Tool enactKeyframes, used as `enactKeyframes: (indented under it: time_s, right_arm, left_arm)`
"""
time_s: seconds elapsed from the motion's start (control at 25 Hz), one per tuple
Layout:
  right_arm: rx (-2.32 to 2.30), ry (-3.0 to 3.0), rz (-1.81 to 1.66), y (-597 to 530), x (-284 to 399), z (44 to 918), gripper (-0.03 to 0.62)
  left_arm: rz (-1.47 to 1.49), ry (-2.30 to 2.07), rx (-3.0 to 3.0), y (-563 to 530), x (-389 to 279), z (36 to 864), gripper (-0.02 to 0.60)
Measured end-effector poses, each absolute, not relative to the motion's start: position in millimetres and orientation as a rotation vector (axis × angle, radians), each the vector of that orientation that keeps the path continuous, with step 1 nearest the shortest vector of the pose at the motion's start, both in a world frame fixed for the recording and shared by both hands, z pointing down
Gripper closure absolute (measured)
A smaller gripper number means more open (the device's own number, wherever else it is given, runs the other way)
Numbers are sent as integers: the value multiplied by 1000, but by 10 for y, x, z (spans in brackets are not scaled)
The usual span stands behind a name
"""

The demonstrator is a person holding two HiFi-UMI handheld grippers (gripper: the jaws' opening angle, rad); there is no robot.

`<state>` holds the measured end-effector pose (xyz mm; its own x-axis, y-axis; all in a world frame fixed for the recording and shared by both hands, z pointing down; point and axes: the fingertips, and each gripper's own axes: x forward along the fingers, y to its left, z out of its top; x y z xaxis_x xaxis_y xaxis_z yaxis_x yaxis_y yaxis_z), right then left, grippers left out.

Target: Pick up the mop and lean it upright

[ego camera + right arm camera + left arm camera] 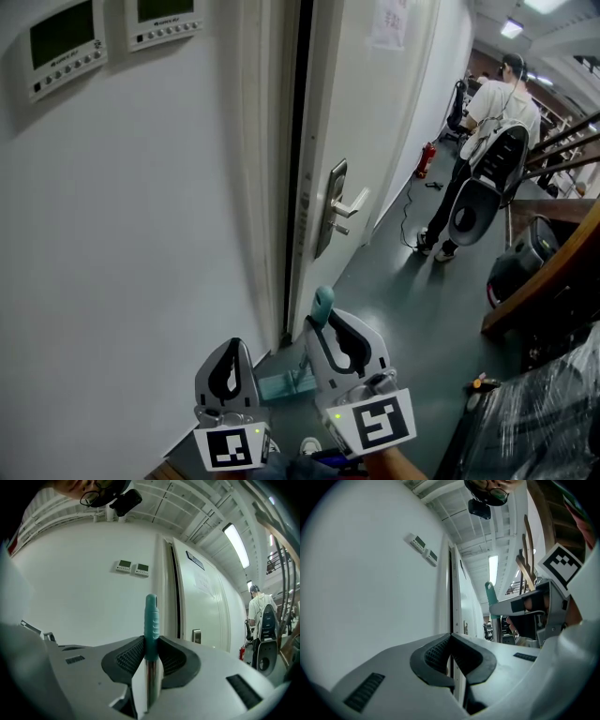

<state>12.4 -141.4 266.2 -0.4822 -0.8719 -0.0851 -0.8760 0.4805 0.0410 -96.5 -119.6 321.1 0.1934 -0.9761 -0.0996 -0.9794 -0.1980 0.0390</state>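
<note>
My right claw (151,654) is clamped on the mop (151,620). Both pads press on its handle at the place where the teal grip ends and the bare metal shaft begins. The jaws stand only partly apart, as wide as the handle. The handle stands upright between them, and the teal end rises above the jaws.

My left claw (451,654) has its jaws together with nothing between them. In the head view it hangs just beside the right claw, on the wall side, apart from the mop.

The mop head (284,385), pale teal, lies on the floor (412,309) at its edge, at the foot of the door frame (281,187). The handle is near this frame; I cannot tell if it touches it.

Beside the frame is a white door (375,122) with a metal lever handle (336,214). Two control panels (66,42) are on the white wall (141,234) to the left. Far down the corridor a person (492,131) stands, and a red fire extinguisher (424,159) is by the wall.
</note>
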Motion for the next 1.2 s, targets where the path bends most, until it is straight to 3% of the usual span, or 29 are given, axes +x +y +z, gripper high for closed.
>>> enactKeyframes:
  time_s: [1.2]
  right_arm:
    - [-1534,2693,68,-1430,179,2798,490]
  left_arm:
    - [153,1990,-2358,-1158,-946,3118,569]
